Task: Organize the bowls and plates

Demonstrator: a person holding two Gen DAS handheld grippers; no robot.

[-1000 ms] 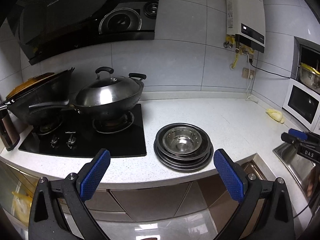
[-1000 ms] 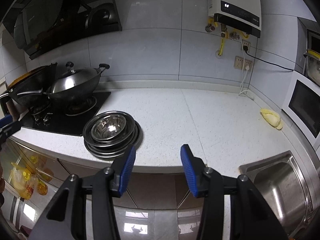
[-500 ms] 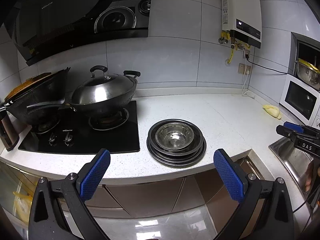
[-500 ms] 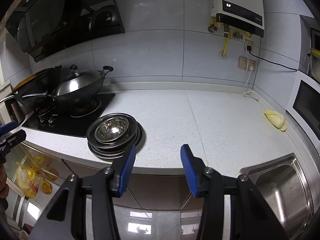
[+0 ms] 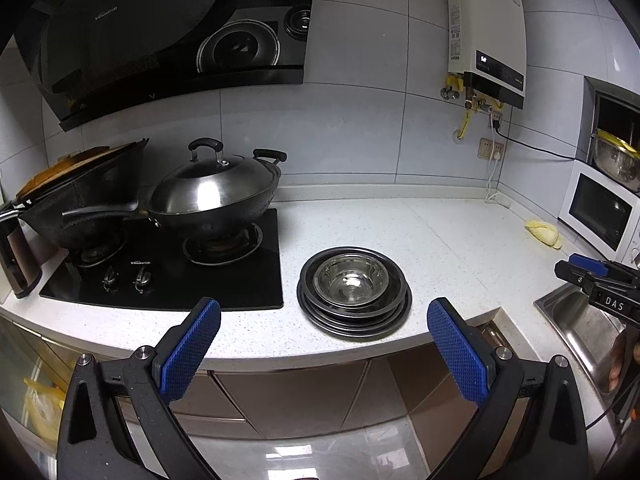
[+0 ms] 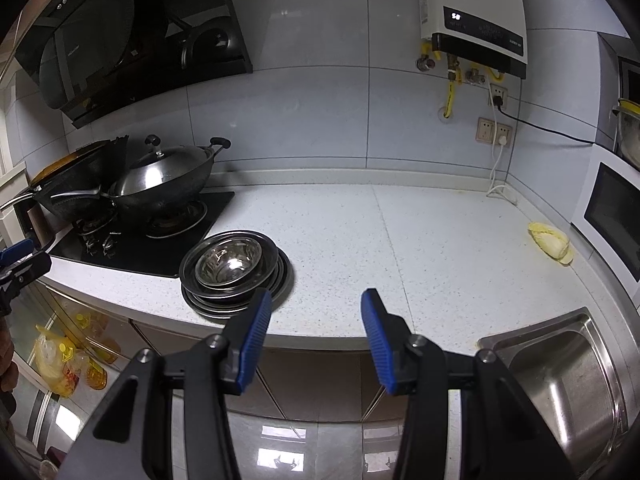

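A stack of steel plates with a steel bowl nested on top sits on the white counter near its front edge, right of the stove. It also shows in the right wrist view: plates, bowl. My left gripper is open and empty, in front of the counter edge, short of the stack. My right gripper is open and empty, in front of the counter edge, just right of the stack.
A black gas stove carries a lidded wok and a dark pan. A steel sink lies at the right. A yellow cloth and a microwave stand at the far right. Cabinets run below the counter.
Both grippers have shifted slightly relative to the counter; the stack sits a little lower and nearer in both views. Both stay open and empty.
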